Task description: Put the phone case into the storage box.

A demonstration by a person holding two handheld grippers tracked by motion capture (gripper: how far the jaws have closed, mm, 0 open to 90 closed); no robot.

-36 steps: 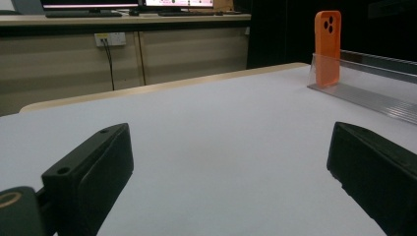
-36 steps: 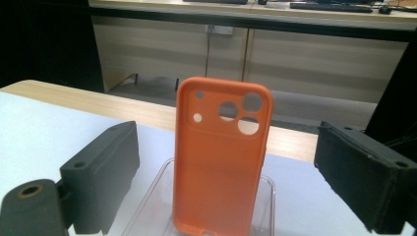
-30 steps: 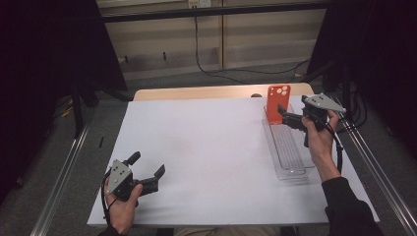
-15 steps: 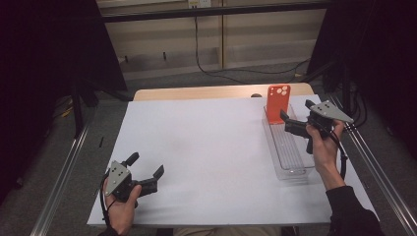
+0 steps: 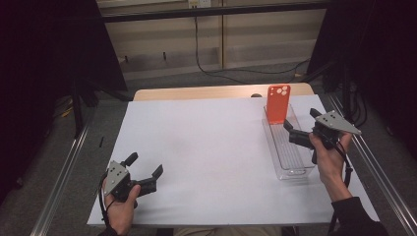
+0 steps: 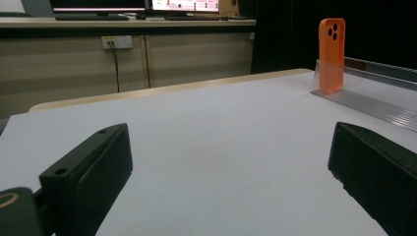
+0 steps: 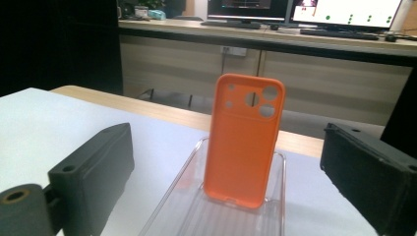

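Note:
An orange phone case (image 5: 278, 103) stands upright at the far end of a clear ribbed plastic tray (image 5: 290, 150) on the right side of the white table (image 5: 211, 142). My right gripper (image 5: 301, 132) hovers open over the tray's right side, a short way in front of the case (image 7: 244, 140), jaws wide apart with nothing between them. My left gripper (image 5: 145, 172) rests low at the table's near left, open and empty. From there the case (image 6: 331, 54) and tray (image 6: 373, 101) show far off to the right.
Metal rails (image 5: 61, 179) run along both sides of the table. A wooden strip (image 5: 196, 93) shows at the far edge. Behind it stands a beige cabinet wall (image 5: 221, 44) with cables, and monitors (image 7: 339, 12) sit on a counter.
The right gripper has drawn back from the orange case toward the near right, leaving the case standing in the tray. The left gripper has stayed put.

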